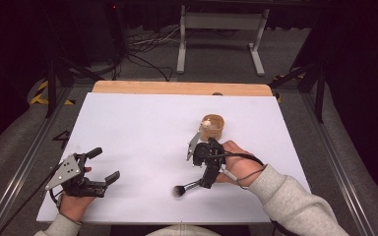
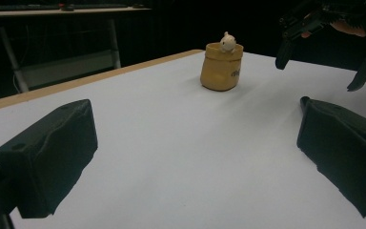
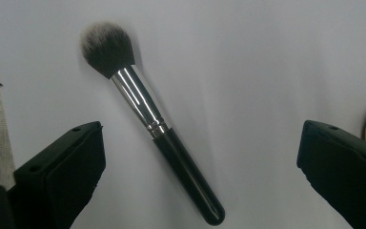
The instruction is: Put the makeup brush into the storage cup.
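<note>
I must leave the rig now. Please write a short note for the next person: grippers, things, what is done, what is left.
Right gripper: open, over the brush, holding nothing.
Left gripper: open, holding nothing, near the left front of the table.
Brush: flat on the table, between the right jaws, not touched.
Pot: upright, farther back, a small figure at its rim.
Done: nothing gripped yet.
Left: probably close on the brush and lift it; maybe it goes to the pot.

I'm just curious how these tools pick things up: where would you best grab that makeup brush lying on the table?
Probably the black handle of the makeup brush, just behind the silver ferrule. It lies flat on the white table, so the right hand-held gripper, jaws open either side, should come straight down and close across the handle's narrow width, sparing the soft bristles.
</note>
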